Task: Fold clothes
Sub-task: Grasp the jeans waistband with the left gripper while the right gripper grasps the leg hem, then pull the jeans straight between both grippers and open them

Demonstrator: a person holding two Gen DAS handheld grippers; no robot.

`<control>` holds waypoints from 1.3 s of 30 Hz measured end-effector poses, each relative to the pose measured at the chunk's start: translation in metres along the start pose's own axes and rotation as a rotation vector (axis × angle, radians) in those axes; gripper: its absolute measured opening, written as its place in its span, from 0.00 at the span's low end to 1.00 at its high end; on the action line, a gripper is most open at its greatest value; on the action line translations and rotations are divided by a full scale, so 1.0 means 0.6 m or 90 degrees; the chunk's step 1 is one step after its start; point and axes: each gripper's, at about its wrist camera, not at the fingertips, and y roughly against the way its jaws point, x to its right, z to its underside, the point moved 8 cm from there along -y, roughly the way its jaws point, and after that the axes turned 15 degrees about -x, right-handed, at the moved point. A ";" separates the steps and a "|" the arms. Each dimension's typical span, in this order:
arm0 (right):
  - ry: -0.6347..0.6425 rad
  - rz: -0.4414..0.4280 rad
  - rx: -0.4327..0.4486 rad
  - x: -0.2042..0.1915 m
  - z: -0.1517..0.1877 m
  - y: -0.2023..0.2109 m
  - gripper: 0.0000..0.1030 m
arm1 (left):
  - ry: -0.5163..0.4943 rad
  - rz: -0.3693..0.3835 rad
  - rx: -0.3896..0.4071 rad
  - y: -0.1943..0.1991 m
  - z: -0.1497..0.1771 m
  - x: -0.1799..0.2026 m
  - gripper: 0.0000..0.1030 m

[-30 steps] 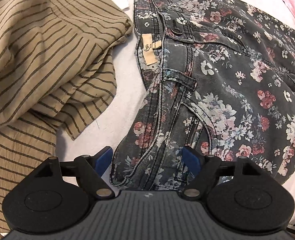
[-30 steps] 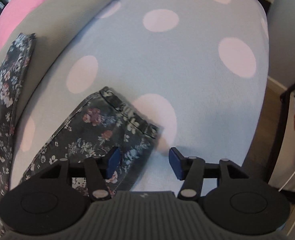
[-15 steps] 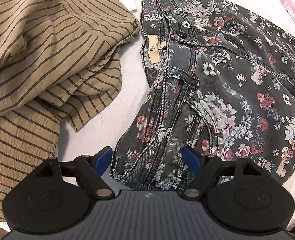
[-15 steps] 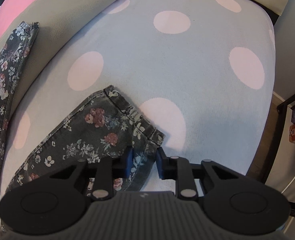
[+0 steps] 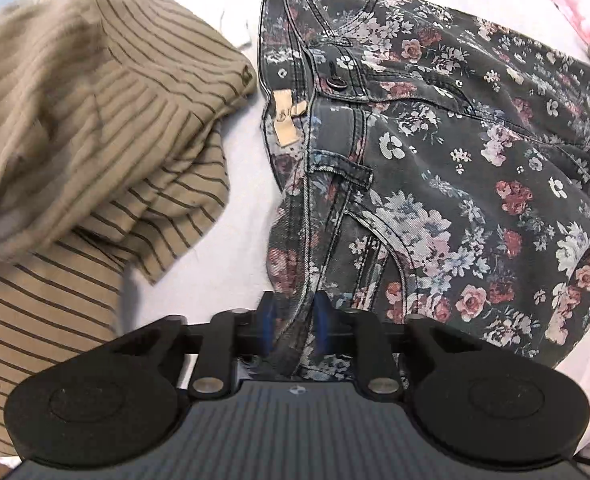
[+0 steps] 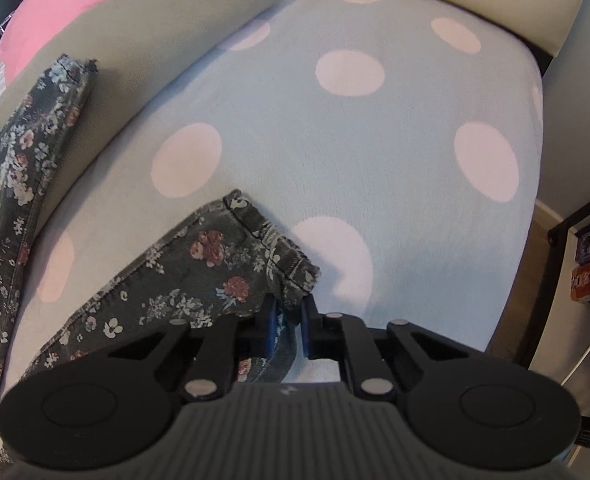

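A: Where are the floral jeans (image 5: 435,168) relative to the striped garment (image 5: 95,128)?

B: They lie to its right, on the white sheet (image 5: 243,184). Their waistband is on the side toward the striped garment, and the long axis runs away from it, to the right.

A: And the left gripper (image 5: 293,322)?

B: Its jaws have just been closing and now pinch the waistband corner, near the striped garment.

A: The right gripper (image 6: 287,320)?

B: Its jaws have also just been closing, on a leg hem (image 6: 273,246), far from the striped garment, over the dotted blanket (image 6: 355,140). I think each hand holds one end of the long axis.
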 end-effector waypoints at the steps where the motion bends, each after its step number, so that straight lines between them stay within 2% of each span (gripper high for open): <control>1: 0.005 0.003 0.010 -0.003 0.000 0.008 0.12 | 0.005 0.008 0.004 0.011 -0.002 -0.006 0.09; 3: 0.016 0.005 0.029 -0.011 -0.003 0.027 0.12 | 0.016 0.026 0.013 0.037 -0.005 -0.019 0.03; 5: 0.023 0.000 0.046 -0.018 -0.005 0.051 0.12 | 0.023 0.045 0.026 0.061 -0.005 -0.033 0.03; 9: 0.035 -0.003 0.083 -0.028 -0.017 0.114 0.11 | -0.001 0.040 0.066 0.110 -0.014 -0.035 0.03; 12: 0.043 0.008 0.122 -0.028 -0.035 0.172 0.11 | -0.018 0.044 0.078 0.140 -0.016 -0.036 0.03; 15: 0.043 0.017 0.133 -0.015 -0.045 0.211 0.11 | -0.035 0.030 0.076 0.156 -0.011 -0.039 0.03; 18: 0.043 0.049 0.115 0.016 -0.043 0.201 0.11 | -0.048 0.027 0.057 0.138 -0.004 -0.041 0.03; 22: -0.013 0.071 0.035 0.077 -0.013 0.132 0.11 | -0.066 0.001 0.010 0.093 0.020 -0.041 0.03; 27: -0.092 0.066 -0.050 0.136 0.017 0.060 0.13 | -0.094 -0.045 -0.057 0.041 0.039 -0.037 0.03; 28: -0.103 0.064 -0.052 0.142 0.017 0.059 0.14 | -0.097 -0.054 -0.064 0.036 0.038 -0.036 0.03; 30: -0.124 0.059 -0.055 0.152 0.018 0.058 0.25 | -0.089 -0.052 -0.078 0.028 0.034 -0.037 0.03; 33: -0.117 0.095 -0.034 0.150 0.013 0.062 0.40 | -0.061 -0.052 -0.095 0.021 0.027 -0.048 0.18; 35: -0.098 0.131 -0.009 0.142 0.007 0.068 0.42 | -0.049 -0.068 -0.097 0.025 0.027 -0.062 0.20; 36: -0.091 0.131 0.001 0.137 0.005 0.072 0.42 | -0.044 -0.074 -0.092 0.029 0.027 -0.068 0.20; 39: -0.062 0.094 0.003 0.111 0.008 0.080 0.42 | -0.024 -0.049 -0.067 0.049 0.025 -0.075 0.20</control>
